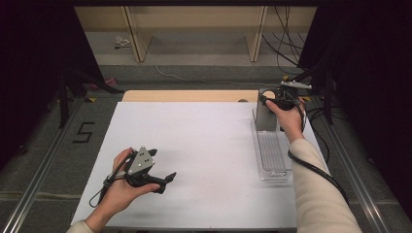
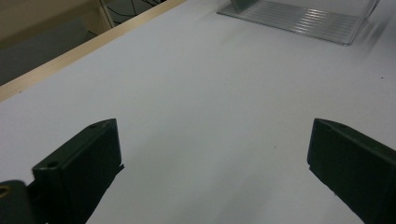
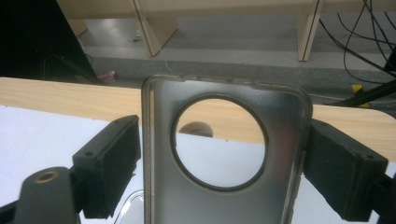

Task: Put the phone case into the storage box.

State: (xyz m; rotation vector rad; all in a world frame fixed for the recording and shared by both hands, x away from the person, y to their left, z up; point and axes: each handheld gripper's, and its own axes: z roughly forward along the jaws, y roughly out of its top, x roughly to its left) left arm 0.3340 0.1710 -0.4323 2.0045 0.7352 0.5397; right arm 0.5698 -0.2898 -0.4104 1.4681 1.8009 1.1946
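Note:
A translucent grey phone case (image 1: 265, 119) with a round camera hole stands upright at the far end of a clear ribbed tray (image 1: 272, 155) on the right of the white table. My right gripper (image 1: 266, 98) reaches it from the right. In the right gripper view the case (image 3: 280, 196) sits between the jaws of this gripper (image 3: 224, 172), whose pads lie right beside its two long edges without clearly pressing. My left gripper (image 1: 163, 165) rests low over the near left of the table, jaws wide apart; the left gripper view shows nothing between the jaws of that gripper (image 2: 212, 158).
The white board (image 1: 204, 145) covers a wooden tabletop whose far edge (image 1: 189, 95) shows beyond it. The tray (image 2: 303, 18) lies far ahead of the left jaws. Wooden shelf legs (image 1: 133, 34) and cables (image 1: 286, 43) stand behind the table.

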